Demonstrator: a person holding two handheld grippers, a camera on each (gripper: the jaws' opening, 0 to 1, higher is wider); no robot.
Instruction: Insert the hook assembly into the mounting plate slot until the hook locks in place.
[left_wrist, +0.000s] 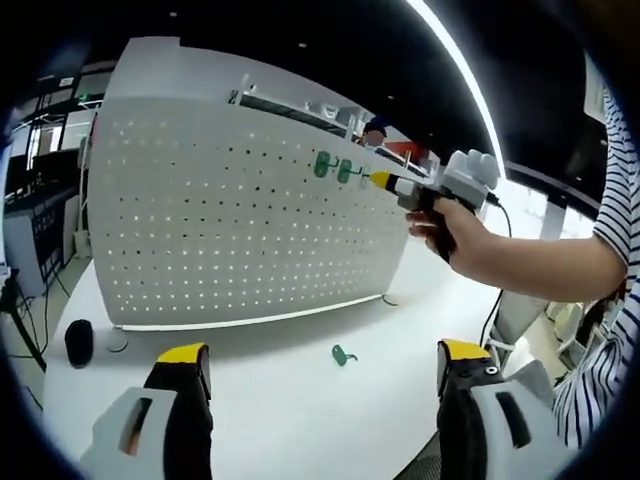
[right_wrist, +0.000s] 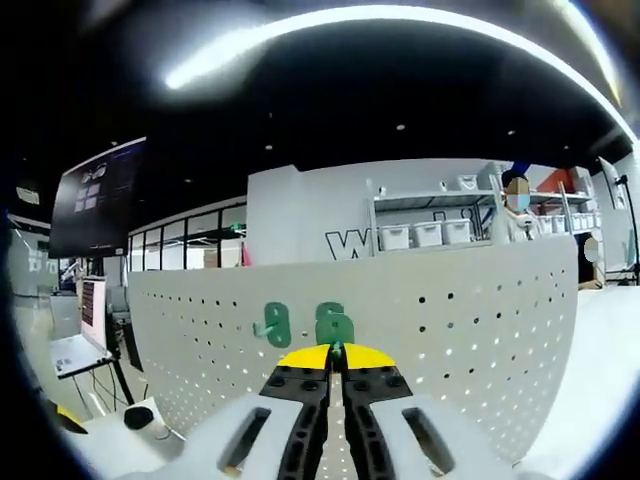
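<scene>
A white pegboard plate (left_wrist: 230, 220) stands upright on the white table (left_wrist: 290, 420). Two green hooks hang on its upper right, one (left_wrist: 322, 163) to the left of the other (left_wrist: 346, 171). My right gripper (left_wrist: 381, 180), held in a person's hand, reaches the right-hand hook from the side. In the right gripper view its yellow-tipped jaws (right_wrist: 336, 356) are shut, with a sliver of that green hook (right_wrist: 334, 322) between them; the other hook (right_wrist: 272, 322) hangs just to its left. A third green hook (left_wrist: 343, 354) lies loose on the table. My left gripper (left_wrist: 322, 352) stands wide open above the table, holding nothing.
A small black round object (left_wrist: 78, 342) sits on the table left of the pegboard. The person's arm in a striped sleeve (left_wrist: 610, 200) crosses in from the right, with a cable (left_wrist: 492, 320) hanging below it. Shelves with white bins (right_wrist: 430, 232) stand behind the board.
</scene>
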